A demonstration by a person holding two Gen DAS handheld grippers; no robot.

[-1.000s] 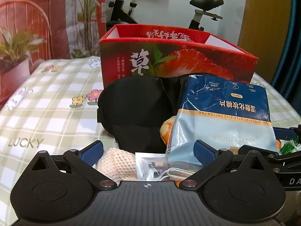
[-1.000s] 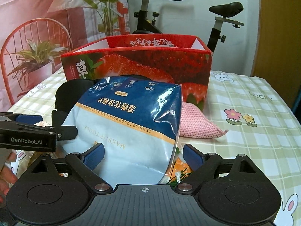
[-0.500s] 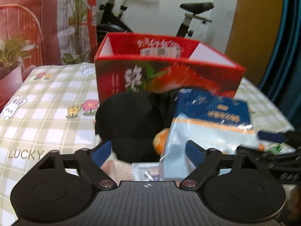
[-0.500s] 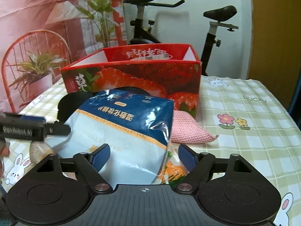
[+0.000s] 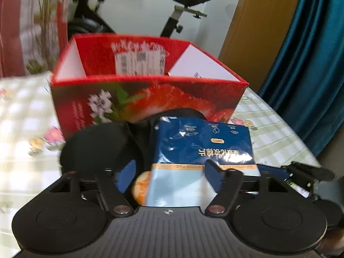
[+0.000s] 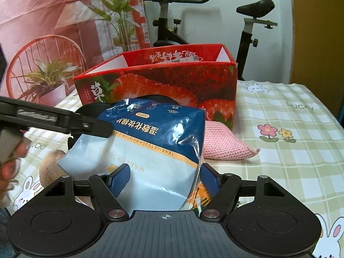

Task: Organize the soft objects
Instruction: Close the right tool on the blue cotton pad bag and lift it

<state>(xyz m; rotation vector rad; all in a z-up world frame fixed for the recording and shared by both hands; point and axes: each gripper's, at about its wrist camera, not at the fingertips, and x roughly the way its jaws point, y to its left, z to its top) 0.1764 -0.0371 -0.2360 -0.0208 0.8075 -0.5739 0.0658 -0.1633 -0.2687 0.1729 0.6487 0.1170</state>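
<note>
A blue and white bag of cotton pads (image 6: pixel 150 148) lies in front of the red strawberry box (image 6: pixel 172 86); it also shows in the left wrist view (image 5: pixel 202 150). My right gripper (image 6: pixel 164 179) is partly closed around the bag's near end, pads at its sides. My left gripper (image 5: pixel 169 177) is open and raised, the bag's lower edge between its fingers. A black eye mask (image 5: pixel 101 148) lies left of the bag. A pink knitted pad (image 6: pixel 223 144) lies right of it, a beige knitted piece (image 6: pixel 50 161) at the left.
The box (image 5: pixel 150 99) stands open at the back of the checked tablecloth (image 6: pixel 290 150). An orange soft item (image 5: pixel 140 188) lies under the bag. An exercise bike (image 6: pixel 247 21) and a teal curtain (image 5: pixel 311 64) stand behind the table.
Both grippers rose and pulled back, so the box interior shows. The right gripper's fingers narrowed around the bag. The left gripper's view swung right and it now reaches over the bag's left edge.
</note>
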